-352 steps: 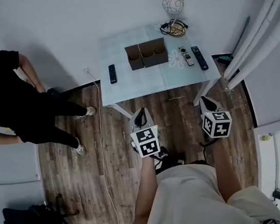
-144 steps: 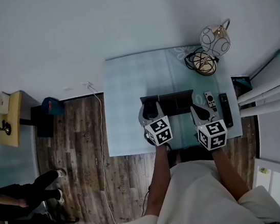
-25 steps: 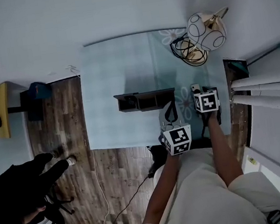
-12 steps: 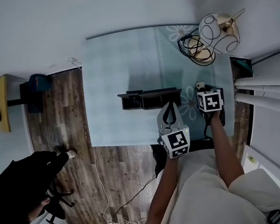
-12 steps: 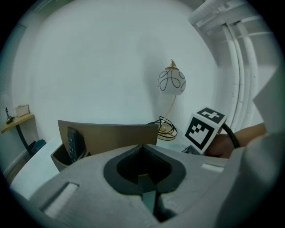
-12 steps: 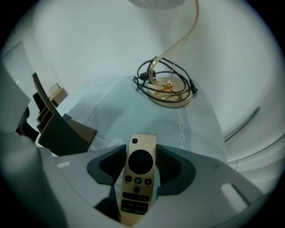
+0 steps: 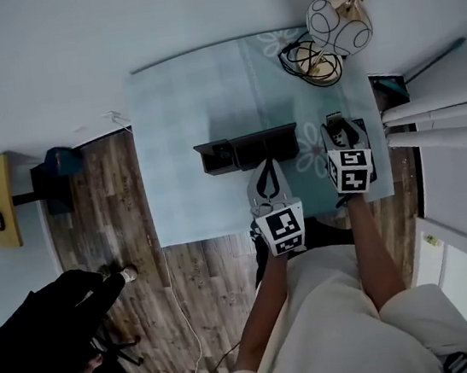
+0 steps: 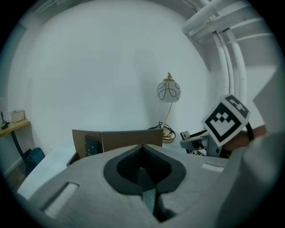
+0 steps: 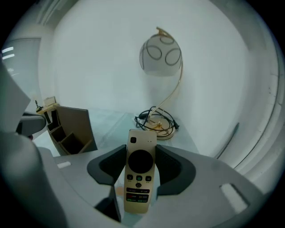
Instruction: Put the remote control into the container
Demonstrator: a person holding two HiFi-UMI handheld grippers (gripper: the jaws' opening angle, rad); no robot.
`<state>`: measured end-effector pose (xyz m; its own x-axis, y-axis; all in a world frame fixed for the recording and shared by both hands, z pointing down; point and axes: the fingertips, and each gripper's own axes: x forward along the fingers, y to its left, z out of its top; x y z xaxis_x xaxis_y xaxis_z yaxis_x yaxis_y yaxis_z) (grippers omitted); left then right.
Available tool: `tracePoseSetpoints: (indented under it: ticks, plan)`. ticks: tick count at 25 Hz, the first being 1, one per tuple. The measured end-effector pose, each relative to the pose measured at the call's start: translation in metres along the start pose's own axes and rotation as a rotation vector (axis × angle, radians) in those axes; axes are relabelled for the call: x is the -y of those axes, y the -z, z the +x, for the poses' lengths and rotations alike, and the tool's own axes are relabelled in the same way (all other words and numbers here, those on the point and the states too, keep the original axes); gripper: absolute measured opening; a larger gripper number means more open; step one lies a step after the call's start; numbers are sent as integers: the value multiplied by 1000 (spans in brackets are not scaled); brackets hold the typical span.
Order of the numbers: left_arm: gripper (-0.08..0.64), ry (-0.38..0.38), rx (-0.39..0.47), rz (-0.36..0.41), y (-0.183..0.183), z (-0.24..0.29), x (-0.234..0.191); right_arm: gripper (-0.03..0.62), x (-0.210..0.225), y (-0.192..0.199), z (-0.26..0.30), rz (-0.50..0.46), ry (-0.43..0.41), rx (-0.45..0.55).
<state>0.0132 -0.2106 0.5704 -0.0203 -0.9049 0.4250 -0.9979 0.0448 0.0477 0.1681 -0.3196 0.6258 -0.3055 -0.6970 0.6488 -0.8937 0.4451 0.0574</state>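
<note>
**Remote control** (image 9: 140, 178). Cream-white and slim, with a round dark pad near the top and rows of small keys below, the lowest ones coloured.
- Hold: clamped across its width by the right gripper (image 9: 141, 153). The jaws have just been closing, with the remote between them.
- Long axis: in line with the gripper. The top end points away from the hand, toward the cable coil (image 9: 156, 120) and lamp (image 9: 160, 55) at the table's far right corner. The key face is turned up.
- Place: over the right part of the table (image 7: 177, 120), between the container's right end and the right edge. Whether the top end touches the tabletop cannot be told.

**Container** (image 7: 250, 147). Brown cardboard divided into compartments with open tops.
- Place: about mid-table, its long side parallel to the near edge, left of the held remote and apart from it.
- Contents: a dark remote (image 8: 92, 145) shows in the left end compartment.

**Left gripper** (image 8: 142, 149). The jaws are together with nothing between them. It is over the strip between the container and the near edge and points at the container's right half.

**Open room.** Tabletop runs from the container to the left edge and back to the far edge. The gap on the right holds the right gripper.

**Writing.** The print on the remote's keys is too small to read. The gripper cubes carry black-and-white square markers, and a flower print shows on the tabletop.
</note>
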Motion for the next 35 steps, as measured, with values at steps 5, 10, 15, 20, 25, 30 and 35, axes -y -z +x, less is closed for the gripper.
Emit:
tracePoseSetpoints:
  ticks: [5,10,15,20,25,30,35]
  plan:
    - [5,16,27,0,2,-22,-16,209,-20,7,-47,27,59,166]
    - [5,25,51,7,0,-46,-29,209,-36,25,-79,73,76,189]
    - [5,32,69,7,0,-72,-40,209,-55,32,-106,83,72,212]
    - [5,45,77,2,5,-93,-48,209,-74,37,-131,74,76,234]
    - [5,66,51,8,18,-108,-54,209,-86,54,-144,83,101,200]
    - [5,68,52,20,24,-125,-71,209,-111,56,-150,90,92,212]
    - [5,72,56,25,20,-137,-95,209,-143,44,-153,81,65,235]
